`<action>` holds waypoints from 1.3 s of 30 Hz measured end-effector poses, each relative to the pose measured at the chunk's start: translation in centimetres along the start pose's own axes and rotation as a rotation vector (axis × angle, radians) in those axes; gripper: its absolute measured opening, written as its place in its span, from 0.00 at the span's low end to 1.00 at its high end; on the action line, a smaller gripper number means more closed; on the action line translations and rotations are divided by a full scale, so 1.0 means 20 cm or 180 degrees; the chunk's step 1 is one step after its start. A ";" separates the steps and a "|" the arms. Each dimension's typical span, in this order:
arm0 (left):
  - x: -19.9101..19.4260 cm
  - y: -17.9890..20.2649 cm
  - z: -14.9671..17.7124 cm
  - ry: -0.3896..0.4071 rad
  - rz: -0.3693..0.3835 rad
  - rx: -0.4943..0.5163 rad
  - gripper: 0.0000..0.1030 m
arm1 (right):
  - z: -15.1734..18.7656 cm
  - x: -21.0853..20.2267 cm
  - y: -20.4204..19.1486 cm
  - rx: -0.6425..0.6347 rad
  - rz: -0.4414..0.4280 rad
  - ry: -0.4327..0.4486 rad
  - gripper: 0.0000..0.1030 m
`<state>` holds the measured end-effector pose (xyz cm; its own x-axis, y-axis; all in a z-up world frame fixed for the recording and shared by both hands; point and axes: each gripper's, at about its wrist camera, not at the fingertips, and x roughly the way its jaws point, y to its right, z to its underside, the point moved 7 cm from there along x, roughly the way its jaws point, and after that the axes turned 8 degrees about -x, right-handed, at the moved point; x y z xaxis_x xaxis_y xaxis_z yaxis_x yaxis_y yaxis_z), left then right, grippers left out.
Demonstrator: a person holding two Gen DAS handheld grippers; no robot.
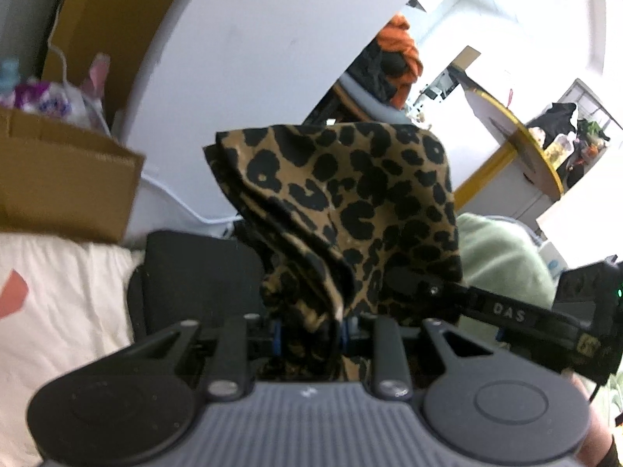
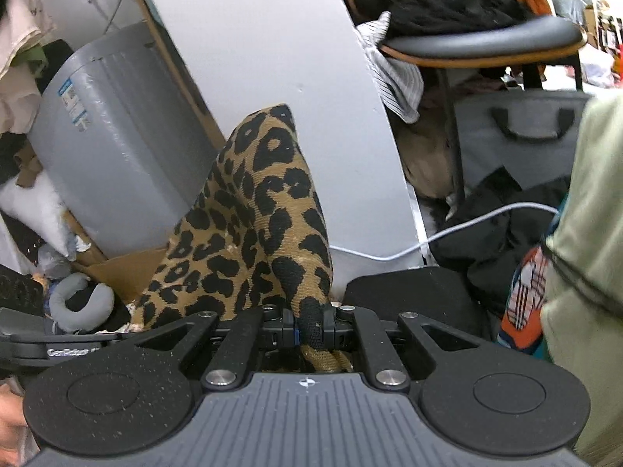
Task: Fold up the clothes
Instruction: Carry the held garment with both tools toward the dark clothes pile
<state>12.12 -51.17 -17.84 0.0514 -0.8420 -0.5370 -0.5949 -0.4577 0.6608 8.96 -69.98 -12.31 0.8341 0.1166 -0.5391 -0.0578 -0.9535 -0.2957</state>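
A leopard-print garment [image 1: 350, 202], tan with black spots, is held up in the air by both grippers. My left gripper [image 1: 309, 336] is shut on a bunched, layered fold of it, and the cloth rises in front of the camera and hides the fingertips. In the left wrist view the right gripper [image 1: 424, 292] reaches in from the right edge and pinches the same cloth. In the right wrist view my right gripper [image 2: 311, 330] is shut on a dark edge of the leopard-print garment [image 2: 253, 214], which drapes up and to the left.
A white curved panel [image 1: 241, 58] stands behind. A cardboard box [image 1: 66, 179] and white bedding [image 1: 58, 311] lie left. A chair piled with black and orange clothes [image 2: 467, 4], a grey bag [image 2: 518, 136], a white cable [image 2: 486, 218] and a grey bin [image 2: 113, 128] surround. A pale green sleeve [image 2: 592, 233] is at the right.
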 end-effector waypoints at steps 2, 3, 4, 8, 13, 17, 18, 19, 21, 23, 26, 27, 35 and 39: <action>0.07 -0.04 0.03 -0.0060 0.0032 -0.0025 0.26 | 0.06 0.04 0.05 0.0042 0.0031 -0.0009 0.07; 0.10 -0.07 0.04 -0.0095 0.0041 -0.0037 0.26 | 0.09 0.06 0.07 0.0072 0.0051 -0.0023 0.07; 0.14 -0.09 0.05 -0.0129 0.0050 -0.0049 0.26 | 0.12 0.08 0.10 0.0106 0.0078 -0.0045 0.07; 0.27 -0.18 0.10 -0.0219 0.0088 -0.0104 0.26 | 0.22 0.17 0.19 0.0157 0.0211 -0.0149 0.07; 0.40 -0.29 0.12 -0.0266 0.0124 -0.0196 0.26 | 0.31 0.30 0.27 0.0153 0.0264 -0.0181 0.07; 0.50 -0.38 0.12 -0.0308 0.0125 -0.0244 0.26 | 0.36 0.41 0.32 0.0133 0.0313 -0.0239 0.07; 0.53 -0.40 0.12 -0.0320 0.0115 -0.0238 0.26 | 0.37 0.44 0.33 0.0119 0.0333 -0.0261 0.07; 0.56 -0.43 0.11 -0.0329 0.0106 -0.0237 0.26 | 0.38 0.48 0.34 0.0102 0.0354 -0.0286 0.07; 0.60 -0.48 0.10 -0.0330 0.0104 -0.0295 0.26 | 0.38 0.54 0.35 0.0034 0.0388 -0.0329 0.07; 0.63 -0.51 0.08 -0.0323 0.0097 -0.0322 0.26 | 0.37 0.60 0.37 -0.0001 0.0389 -0.0336 0.07; 0.68 -0.55 0.04 -0.0329 0.0062 -0.0318 0.26 | 0.36 0.68 0.40 -0.0010 0.0375 -0.0328 0.07; 0.70 -0.56 0.02 -0.0334 0.0050 -0.0312 0.26 | 0.36 0.71 0.41 0.0015 0.0375 -0.0325 0.07; 0.84 -0.67 -0.04 -0.0384 -0.0014 -0.0369 0.26 | 0.38 0.93 0.54 0.0319 0.0305 -0.0391 0.07; 0.91 -0.72 -0.06 -0.0405 -0.0017 -0.0419 0.26 | 0.40 1.03 0.59 0.0305 0.0313 -0.0456 0.07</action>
<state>22.58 -60.22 -36.50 -0.0526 -0.8003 -0.5972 -0.4844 -0.5025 0.7161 21.02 -76.67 -33.15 0.7358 0.0690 -0.6737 -0.1928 -0.9323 -0.3060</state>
